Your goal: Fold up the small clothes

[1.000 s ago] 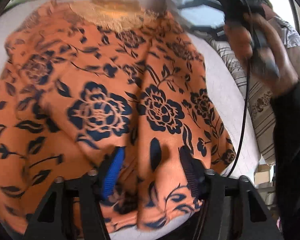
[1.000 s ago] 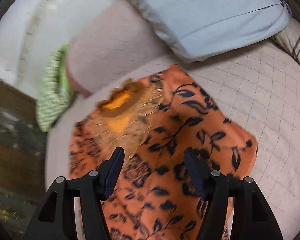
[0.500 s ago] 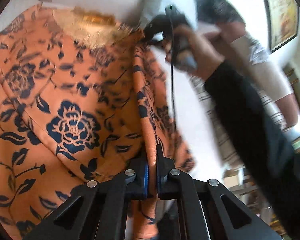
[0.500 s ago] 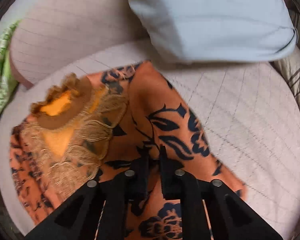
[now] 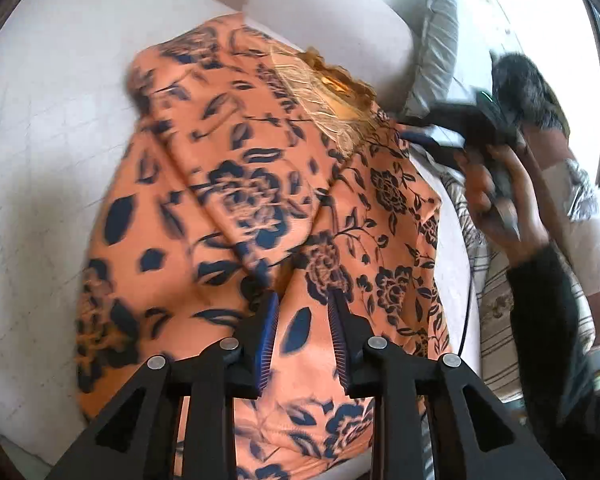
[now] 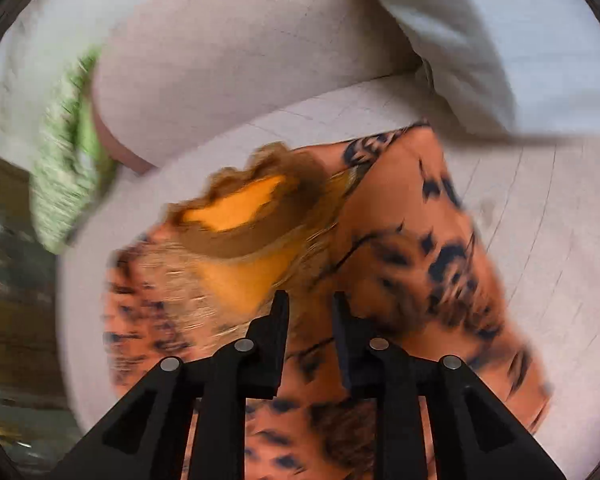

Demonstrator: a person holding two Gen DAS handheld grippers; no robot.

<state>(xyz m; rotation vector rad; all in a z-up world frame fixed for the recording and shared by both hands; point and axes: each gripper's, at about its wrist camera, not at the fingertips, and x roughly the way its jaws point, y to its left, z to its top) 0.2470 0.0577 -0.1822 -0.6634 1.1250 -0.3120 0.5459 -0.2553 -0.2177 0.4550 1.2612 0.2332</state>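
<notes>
An orange garment with a dark blue flower print [image 5: 260, 200] lies on a pale quilted cushion [image 5: 52, 128]. Its right side is folded over toward the middle, and its gold lace neckline [image 5: 324, 96] points away from me. My left gripper [image 5: 303, 300] is open just above the garment's lower part, holding nothing. My right gripper [image 6: 310, 300] is open over the garment [image 6: 400, 240] just below the neckline [image 6: 236, 216], also empty. It also shows in the left wrist view [image 5: 432, 136], at the garment's top right corner. The right wrist view is blurred by motion.
A pale cushion back [image 6: 240, 60] rises behind the garment. A green patterned cloth [image 6: 64, 160] lies at the far left. A grey pillow [image 5: 436, 48] and a striped pillow [image 5: 500, 312] lie to the right. The person's hand and dark sleeve [image 5: 548, 300] are at right.
Both grippers were open, shut on the garment's right edge, carried it over toward the middle, and have now opened and let go. The right side now lies folded over.
</notes>
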